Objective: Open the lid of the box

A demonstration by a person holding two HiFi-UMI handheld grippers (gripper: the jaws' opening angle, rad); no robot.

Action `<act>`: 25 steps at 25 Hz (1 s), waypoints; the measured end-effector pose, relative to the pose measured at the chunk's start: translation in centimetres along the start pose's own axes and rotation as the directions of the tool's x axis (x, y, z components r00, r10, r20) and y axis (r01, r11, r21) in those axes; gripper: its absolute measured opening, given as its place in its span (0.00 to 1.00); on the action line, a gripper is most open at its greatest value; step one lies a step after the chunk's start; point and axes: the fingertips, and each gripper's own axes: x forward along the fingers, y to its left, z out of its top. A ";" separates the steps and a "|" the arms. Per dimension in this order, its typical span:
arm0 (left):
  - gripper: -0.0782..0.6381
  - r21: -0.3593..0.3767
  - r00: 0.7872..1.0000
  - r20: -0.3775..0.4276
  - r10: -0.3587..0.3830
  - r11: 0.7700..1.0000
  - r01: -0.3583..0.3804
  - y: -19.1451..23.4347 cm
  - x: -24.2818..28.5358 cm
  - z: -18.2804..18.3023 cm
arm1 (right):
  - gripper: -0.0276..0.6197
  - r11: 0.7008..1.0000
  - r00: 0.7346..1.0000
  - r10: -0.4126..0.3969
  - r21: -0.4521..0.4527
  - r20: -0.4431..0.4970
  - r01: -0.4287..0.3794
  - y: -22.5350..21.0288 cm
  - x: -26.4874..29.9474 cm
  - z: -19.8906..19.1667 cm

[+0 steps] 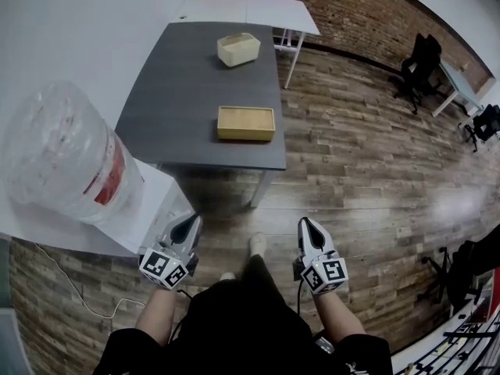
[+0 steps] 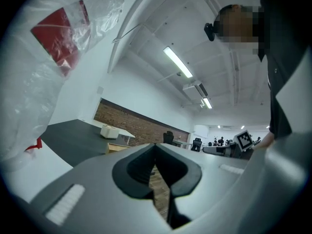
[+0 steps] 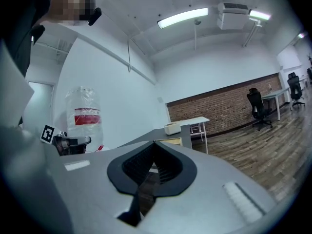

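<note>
I am holding my left tongs [image 1: 192, 222] and right tongs [image 1: 305, 223] pressed together, with nothing between them, both pointing forward. The wooden box [image 1: 246, 123] is lying well ahead on the dark bench [image 1: 180, 108], near its front edge, lid on. Its long axis is running crosswise to me, roughly midway between both hands; neither is looking clearly nearer.

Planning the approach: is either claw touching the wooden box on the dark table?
No, the left claw and right claw hang over the floor, well short of the table and wooden box.
</note>
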 end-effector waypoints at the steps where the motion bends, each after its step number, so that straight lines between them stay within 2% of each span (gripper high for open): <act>1: 0.11 0.005 1.000 -0.002 0.008 1.000 -0.008 0.4 0.5 0.0 | 0.05 1.000 1.000 0.002 0.004 0.003 -0.002 -0.5 0.8 0.1; 11: 0.11 0.055 0.993 0.027 0.118 0.991 -0.119 5.2 8.2 2.0 | 0.05 0.998 0.997 0.062 0.019 0.042 -0.063 -6.7 10.3 3.4; 14: 0.11 0.046 0.990 0.042 0.136 0.989 -0.138 5.9 10.4 2.4 | 0.05 0.996 0.995 0.087 0.029 0.048 -0.089 -8.0 12.6 4.0; 25: 0.11 0.039 0.974 0.041 0.222 0.974 -0.224 7.2 15.3 2.1 | 0.05 0.987 0.988 0.154 0.043 0.016 -0.155 -12.5 17.3 5.1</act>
